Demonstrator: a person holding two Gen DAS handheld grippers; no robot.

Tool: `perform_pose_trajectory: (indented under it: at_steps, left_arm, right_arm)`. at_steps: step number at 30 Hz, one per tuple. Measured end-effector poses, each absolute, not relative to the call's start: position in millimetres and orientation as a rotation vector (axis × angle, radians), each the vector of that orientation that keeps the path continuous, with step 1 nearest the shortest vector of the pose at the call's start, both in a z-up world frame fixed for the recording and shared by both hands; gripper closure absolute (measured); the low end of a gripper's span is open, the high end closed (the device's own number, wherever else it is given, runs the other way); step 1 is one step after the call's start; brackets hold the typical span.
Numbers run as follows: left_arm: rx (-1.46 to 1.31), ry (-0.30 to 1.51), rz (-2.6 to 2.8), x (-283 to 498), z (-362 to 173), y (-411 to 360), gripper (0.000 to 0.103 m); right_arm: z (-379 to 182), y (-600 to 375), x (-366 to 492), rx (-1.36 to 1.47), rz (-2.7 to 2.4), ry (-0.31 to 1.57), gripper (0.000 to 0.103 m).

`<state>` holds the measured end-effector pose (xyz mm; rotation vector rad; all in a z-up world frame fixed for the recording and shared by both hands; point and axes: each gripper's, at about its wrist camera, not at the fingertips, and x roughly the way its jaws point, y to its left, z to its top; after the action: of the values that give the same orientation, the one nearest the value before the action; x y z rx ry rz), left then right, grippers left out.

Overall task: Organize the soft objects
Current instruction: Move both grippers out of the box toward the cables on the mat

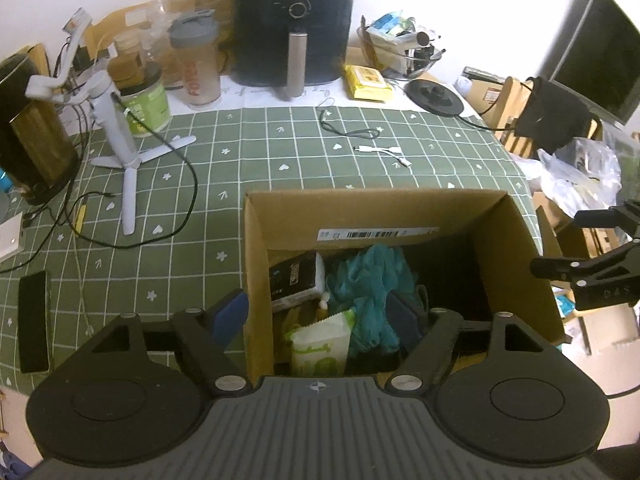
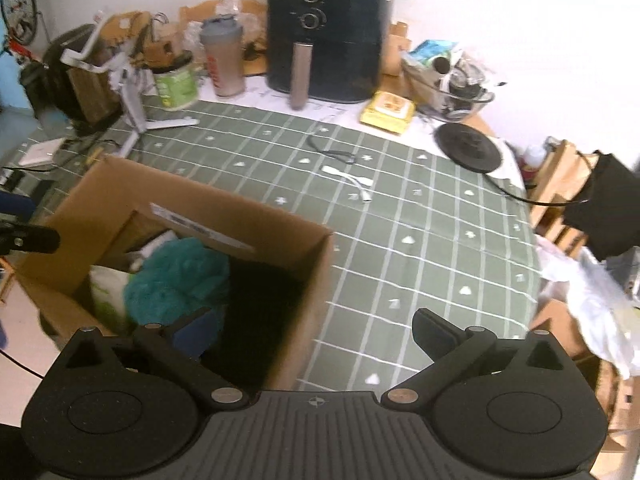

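teal cloth (image 1: 372, 280) fills box (image 1: 256, 248); both hand-held grippers (image 1: 320, 312) (image 2: 316, 332) gape empty astride its walls.

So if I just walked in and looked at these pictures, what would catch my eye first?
Probably the open cardboard box near the front of the green checked tablecloth, with a fluffy teal soft thing inside beside a green-and-white packet. Next, the big black air fryer at the back by the wall. Both grippers, left and right, hang open over the box's edges.

Black linkages, silver screws, blue-padded fingers (image 1: 231, 312) — ribbed grey housing.
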<state>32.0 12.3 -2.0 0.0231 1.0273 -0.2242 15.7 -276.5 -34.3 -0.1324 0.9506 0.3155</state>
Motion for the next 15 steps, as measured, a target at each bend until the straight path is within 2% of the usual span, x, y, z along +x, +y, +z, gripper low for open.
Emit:
perform_pose_trajectory:
  at_steps: [15]
  left_arm:
    - [0.092, 0.996, -0.251, 64, 4, 9, 0.025]
  right_arm:
    - [-40, -283, 30, -0.147, 0.196, 0.906, 0.000]
